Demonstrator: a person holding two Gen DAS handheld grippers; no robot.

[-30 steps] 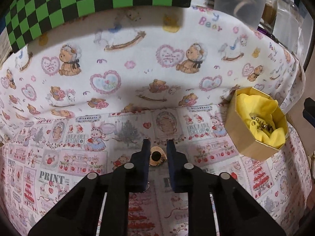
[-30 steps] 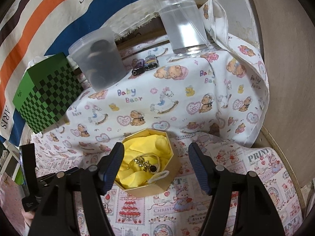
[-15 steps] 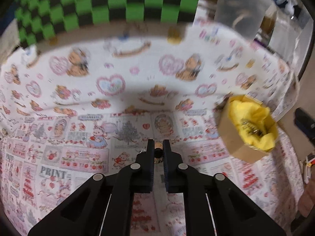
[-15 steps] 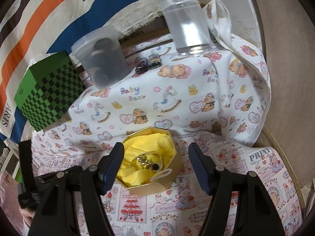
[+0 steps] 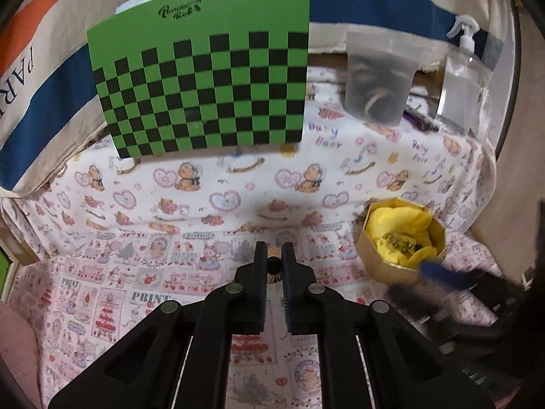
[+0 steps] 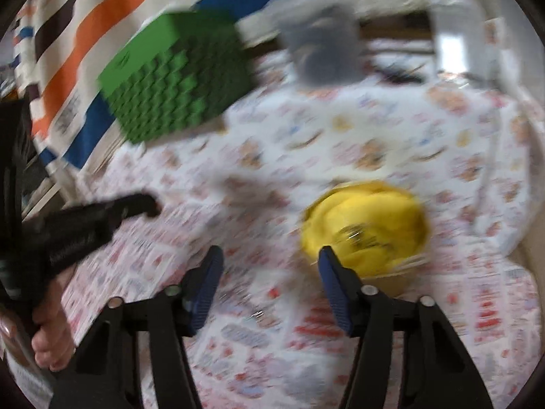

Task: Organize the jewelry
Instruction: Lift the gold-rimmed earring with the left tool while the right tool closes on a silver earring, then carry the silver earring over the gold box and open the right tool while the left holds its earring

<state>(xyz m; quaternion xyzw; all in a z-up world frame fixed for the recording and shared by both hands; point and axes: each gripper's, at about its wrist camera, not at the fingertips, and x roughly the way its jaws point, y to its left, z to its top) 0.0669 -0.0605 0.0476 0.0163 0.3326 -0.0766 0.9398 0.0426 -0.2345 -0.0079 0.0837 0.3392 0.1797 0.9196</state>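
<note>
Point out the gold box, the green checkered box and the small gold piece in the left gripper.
gold box [image 5: 381, 262], left wrist view, on its front cardboard wall.
green checkered box [image 5: 204, 88], left wrist view, on its checkered front face.
small gold piece [image 5: 273, 261], left wrist view, on the part showing between the pads.

A green-and-black checkered box [image 5: 204, 81] is standing at the back edge of the pink-and-white teddy-bear cloth [image 5: 136, 204]; gold box [image 5: 385, 255] is showing yellow lining [image 5: 398, 225]
</note>
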